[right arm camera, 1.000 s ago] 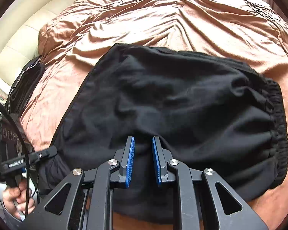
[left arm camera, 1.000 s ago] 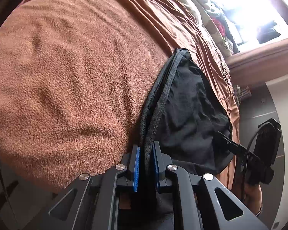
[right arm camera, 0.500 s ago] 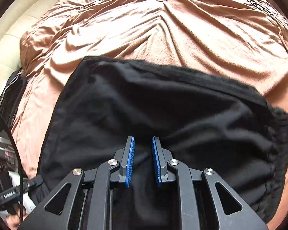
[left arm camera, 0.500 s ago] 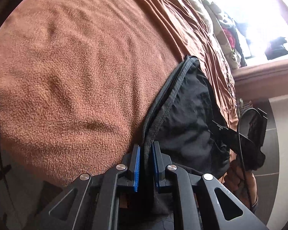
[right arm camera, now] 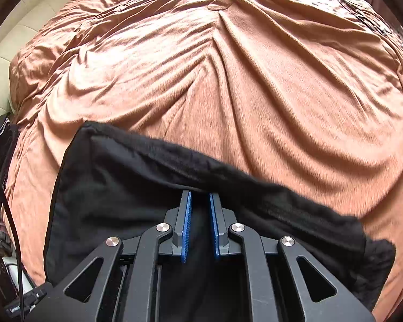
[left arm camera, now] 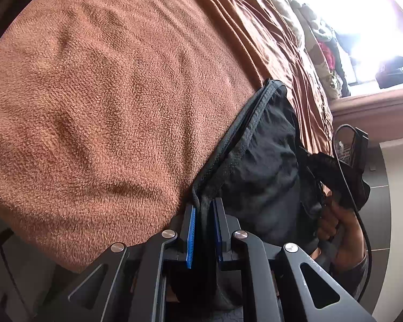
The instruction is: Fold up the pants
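Two hand-held grippers grip a pair of soft black fabric pants (right arm camera: pixel 137 193) over a bed spread with a rumpled rust-brown fleece blanket (right arm camera: pixel 255 86), in what looks like the middle of a fold. The left gripper (left arm camera: pixel 203 212) has its blue-padded jaws drawn narrow on the stacked hem edge of the garment, which runs straight up from between the fingers along the blanket. The right gripper (right arm camera: pixel 200 206) likewise has its jaws pinched narrow, with black cloth filling the gap between the pads; the pants drape from there toward the camera and out to both sides, their far edge lying across the blanket. Judging by the doubled layers, a fold is being carried over. The next move probably calls for both hands to travel together, keeping the edge taut and level, lay it squarely on the lower layer, and only then part the jaws. The person's hand (left arm camera: pixel 335 228) holds the right gripper's handle.
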`<state>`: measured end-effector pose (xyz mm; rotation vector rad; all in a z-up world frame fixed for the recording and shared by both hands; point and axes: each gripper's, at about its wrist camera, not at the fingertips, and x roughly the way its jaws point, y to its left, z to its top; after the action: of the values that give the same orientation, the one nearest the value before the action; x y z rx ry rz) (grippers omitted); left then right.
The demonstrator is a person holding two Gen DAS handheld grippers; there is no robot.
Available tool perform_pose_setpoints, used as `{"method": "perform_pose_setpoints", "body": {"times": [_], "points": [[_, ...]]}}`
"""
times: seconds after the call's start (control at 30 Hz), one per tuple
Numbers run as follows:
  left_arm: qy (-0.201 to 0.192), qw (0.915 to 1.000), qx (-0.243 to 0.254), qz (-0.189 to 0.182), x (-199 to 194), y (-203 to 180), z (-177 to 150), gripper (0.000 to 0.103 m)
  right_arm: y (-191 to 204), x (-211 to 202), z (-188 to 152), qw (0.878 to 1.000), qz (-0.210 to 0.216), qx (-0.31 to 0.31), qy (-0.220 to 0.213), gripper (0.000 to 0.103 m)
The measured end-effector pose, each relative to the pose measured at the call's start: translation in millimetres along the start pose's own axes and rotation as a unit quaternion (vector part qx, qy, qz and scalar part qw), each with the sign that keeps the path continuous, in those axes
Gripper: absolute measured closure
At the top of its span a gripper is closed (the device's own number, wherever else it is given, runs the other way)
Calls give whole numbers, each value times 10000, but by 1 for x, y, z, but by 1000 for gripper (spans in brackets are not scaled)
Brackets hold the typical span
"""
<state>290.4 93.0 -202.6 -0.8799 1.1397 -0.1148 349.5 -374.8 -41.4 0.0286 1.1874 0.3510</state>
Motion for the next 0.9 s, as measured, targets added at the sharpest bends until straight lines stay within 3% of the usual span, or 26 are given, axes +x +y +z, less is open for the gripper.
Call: {"method": "perform_pose_setpoints", "body": {"times": [0.33,0.53,0.9], "points": [[12,10000,33,-29,0,0,-1,90,1,0,11,9999,77,61,-78,94],[-43,9999,75,-85,-3,1,-5,90,6,-29,-18,9990,402,-47,-174,94],[-44,9998,109,-165,-7,2,-5,92,19,-41,-88,9962,814,-286,93,94]]}}
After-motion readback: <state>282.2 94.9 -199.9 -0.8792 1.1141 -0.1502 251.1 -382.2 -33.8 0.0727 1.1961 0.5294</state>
